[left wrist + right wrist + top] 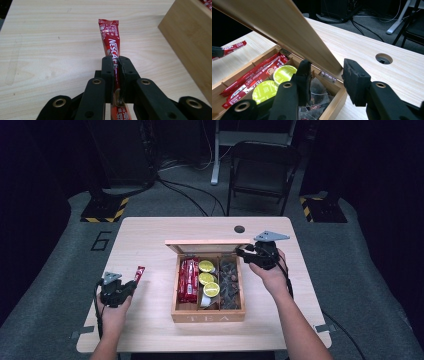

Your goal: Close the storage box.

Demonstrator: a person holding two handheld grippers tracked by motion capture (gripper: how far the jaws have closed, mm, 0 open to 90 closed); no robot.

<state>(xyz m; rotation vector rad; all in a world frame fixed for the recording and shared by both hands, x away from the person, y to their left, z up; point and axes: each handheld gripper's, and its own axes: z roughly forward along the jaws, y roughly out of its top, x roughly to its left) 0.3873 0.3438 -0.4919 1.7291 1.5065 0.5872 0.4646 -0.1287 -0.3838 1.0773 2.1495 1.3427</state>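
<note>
- Table (150,320): light wood, carries everything.
- Tea box (208,315): 3 compartments, sits between the 2 grippers; red sachets in the one nearest the left gripper, green-topped pods (206,266) in the middle, dark packets nearest the right gripper.
- Lid (287,32): raised, its edge sits between the right gripper's jaws.
- Right gripper (325,77): jaws apart, straddling the lid edge.
- Left gripper (117,75): jaws clamped on the red Nescafe sachet (110,40), which sticks out forward, box off to its right.
</note>
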